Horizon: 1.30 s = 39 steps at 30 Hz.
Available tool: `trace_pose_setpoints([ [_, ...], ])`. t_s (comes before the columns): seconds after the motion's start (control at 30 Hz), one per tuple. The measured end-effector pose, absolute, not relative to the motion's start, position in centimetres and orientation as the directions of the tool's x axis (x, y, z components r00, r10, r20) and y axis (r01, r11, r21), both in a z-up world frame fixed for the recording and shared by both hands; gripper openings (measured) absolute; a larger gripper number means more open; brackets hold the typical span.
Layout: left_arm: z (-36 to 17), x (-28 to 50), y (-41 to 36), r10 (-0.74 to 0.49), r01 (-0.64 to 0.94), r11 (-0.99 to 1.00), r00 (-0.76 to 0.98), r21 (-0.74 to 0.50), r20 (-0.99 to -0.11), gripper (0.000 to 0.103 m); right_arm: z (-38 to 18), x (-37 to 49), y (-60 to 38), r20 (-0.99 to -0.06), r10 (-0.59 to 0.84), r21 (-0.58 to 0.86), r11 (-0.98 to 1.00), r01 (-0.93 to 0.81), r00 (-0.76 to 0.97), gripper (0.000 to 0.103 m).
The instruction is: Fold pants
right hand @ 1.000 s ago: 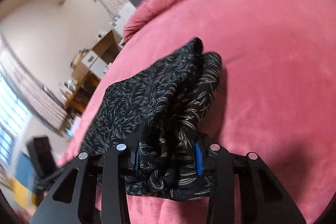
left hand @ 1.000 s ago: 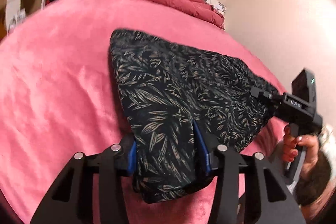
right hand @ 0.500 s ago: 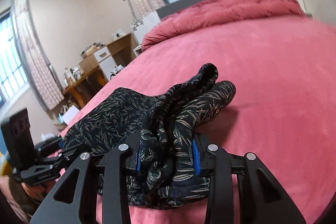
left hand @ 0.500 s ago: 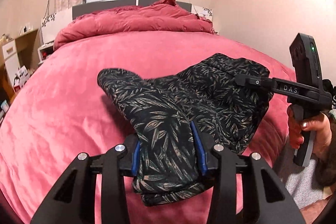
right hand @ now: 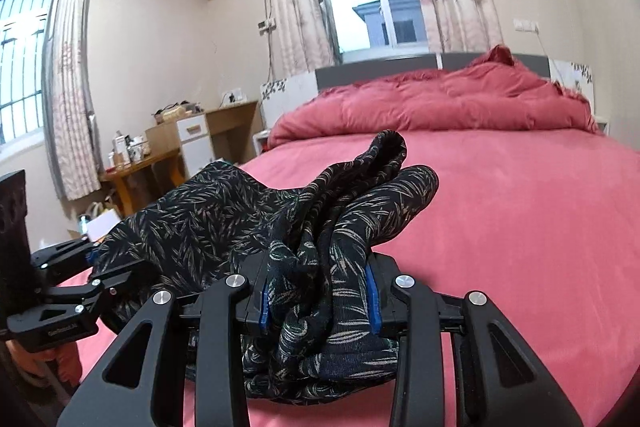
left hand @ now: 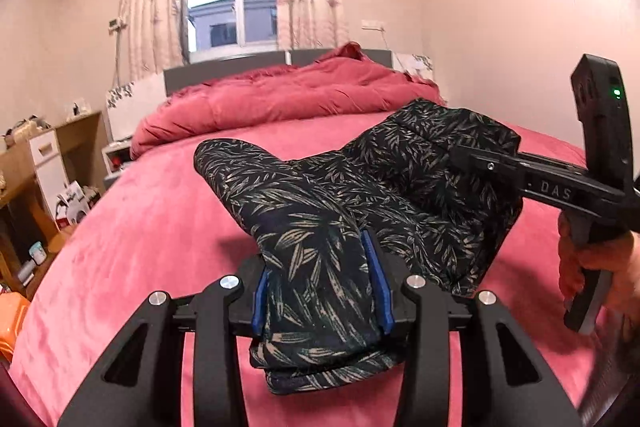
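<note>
Both grippers have come up off the pink bed (left hand: 160, 211) and tipped level, so the window and walls now show where before there was mostly blanket. They carry the black pants with the pale leaf print (left hand: 320, 211) up with them.

Left gripper (left hand: 319, 291): its blue fingers (left hand: 261, 297) are clamped on a thick bunch of the soft cloth, and they have squeezed in a bit more. One rounded end of the pants sticks out past the fingers and droops toward the bed. A fold hangs down below the fingers too.

Right gripper (right hand: 318, 293): its blue fingers (right hand: 371, 293) are also clamped on a fat, twisty bunch of the same pants. Two rolled ends poke out ahead of these fingers, just above the bed.

Between the two pairs of fingers the pants sag like a hammock. In the left view a hand (left hand: 592, 267) holds the right gripper's handle off to the right of the fingers.

What could go wrong? The cloth is bunched, not flat, so I think the fold may come out lumpy or crooked. If one gripper pulls harder than the other, a layer may slip out of the fingers and drop. The loose ends could also drag on the bed and flip the wrong way when the pants are laid down.
</note>
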<state>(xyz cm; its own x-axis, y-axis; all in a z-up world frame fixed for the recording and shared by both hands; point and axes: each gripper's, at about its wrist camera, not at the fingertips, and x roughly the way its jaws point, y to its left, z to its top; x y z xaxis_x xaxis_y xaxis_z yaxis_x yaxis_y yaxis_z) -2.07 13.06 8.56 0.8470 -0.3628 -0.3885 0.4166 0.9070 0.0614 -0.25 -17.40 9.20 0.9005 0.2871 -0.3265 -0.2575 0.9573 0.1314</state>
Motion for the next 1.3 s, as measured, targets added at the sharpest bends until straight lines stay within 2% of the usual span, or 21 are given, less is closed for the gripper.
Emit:
trace_pose_setpoints([
  [0.13, 7.8, 1.8, 12.1, -0.317, 0.378, 0.921, 0.869, 0.096, -0.380, 0.040, 8.6, 4.0, -18.0, -0.335, 0.257, 0.143, 0.965, -0.221, 0.907, 0.034],
  [0.2, 6.9, 3.9, 12.0, -0.305, 0.367, 0.927, 0.857, 0.075, -0.416, 0.040, 7.9, 5.7, -18.5, -0.357, 0.242, 0.155, 0.968, -0.198, 0.902, 0.034],
  [0.33, 3.9, 7.8, 12.2, -0.252, 0.314, 0.949, 0.804, 0.025, -0.539, 0.041, 5.2, 9.2, -20.0, -0.479, 0.194, 0.178, 0.976, -0.122, 0.856, 0.034],
  [0.4, 2.6, 8.4, 13.7, -0.278, 0.296, 0.953, 0.774, -0.063, -0.569, 0.044, 3.3, 10.7, -22.1, -0.583, 0.157, 0.231, 0.973, -0.022, 0.797, 0.037],
  [0.47, 1.5, 8.5, 14.8, -0.315, 0.292, 0.946, 0.739, -0.138, -0.595, 0.047, 1.7, 11.4, -24.4, -0.621, 0.211, 0.357, 0.934, 0.033, 0.755, 0.054],
  [0.57, 1.5, 7.9, 14.8, -0.316, 0.303, 0.945, 0.732, -0.126, -0.603, 0.051, 1.2, 11.3, -25.7, -0.615, 0.241, 0.423, 0.905, 0.056, 0.751, 0.057],
  [0.73, 2.1, 7.0, 15.0, -0.282, 0.292, 0.953, 0.748, -0.084, -0.601, 0.063, 2.9, 9.1, -25.3, -0.635, 0.173, 0.371, 0.923, 0.101, 0.753, 0.062],
  [0.8, 2.5, 6.8, 15.3, -0.286, 0.291, 0.953, 0.760, -0.087, -0.583, 0.073, 4.1, 7.8, -25.3, -0.609, 0.141, 0.355, 0.929, 0.108, 0.780, 0.063],
  [0.9, 2.3, 7.0, 15.3, -0.260, 0.269, 0.960, 0.759, -0.076, -0.597, 0.075, 3.9, 7.5, -25.5, -0.644, 0.048, 0.272, 0.947, 0.171, 0.764, 0.063],
  [1.0, 0.6, 8.0, 16.7, -0.280, 0.240, 0.959, 0.726, -0.149, -0.629, 0.079, 2.0, 8.1, -26.8, -0.684, 0.072, 0.321, 0.923, 0.211, 0.726, 0.063],
  [1.1, -0.6, 9.1, 17.7, -0.327, 0.234, 0.945, 0.685, -0.229, -0.651, 0.084, 1.1, 8.3, -26.9, -0.673, 0.052, 0.297, 0.932, 0.206, 0.738, 0.067],
  [1.23, -0.5, 8.5, 17.3, -0.308, 0.227, 0.951, 0.696, -0.208, -0.648, 0.089, 1.4, 7.9, -27.0, -0.652, 0.021, 0.288, 0.932, 0.222, 0.758, 0.076],
  [1.3, -0.1, 7.9, 17.4, -0.293, 0.202, 0.956, 0.708, -0.213, -0.643, 0.097, 1.9, 6.8, -27.2, -0.640, 0.032, 0.324, 0.917, 0.232, 0.767, 0.077],
])
